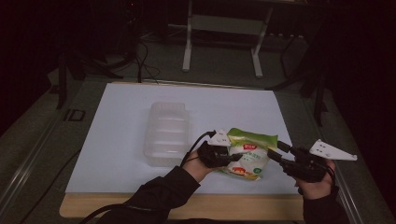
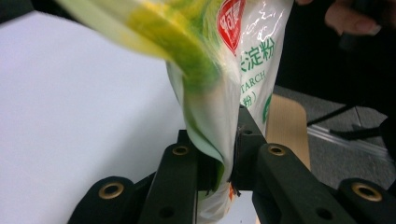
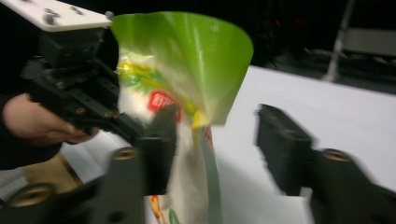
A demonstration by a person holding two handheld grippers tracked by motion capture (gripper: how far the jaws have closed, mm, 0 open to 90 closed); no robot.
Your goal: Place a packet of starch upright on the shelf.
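Starch fills the green and white bag (image 1: pixel 247 156), a sealed pouch with a red label that hangs just above the near right part of the white sheet (image 1: pixel 116 140) covering the table. Beside it, to the left, a clear plastic tray (image 1: pixel 166 133) sits on the sheet with its ribbed hollow bare. The left gripper (image 2: pixel 227 161) pinches one edge of the bag, its jaws pressed together on the crumpled film (the film bunches right at the pads in the left gripper view). The right gripper (image 3: pixel 215 135) stands spread at the bag's other side; its jaws are apart, the bag's green edge lies between them against the left jaw, and the other jaw is clear of it.
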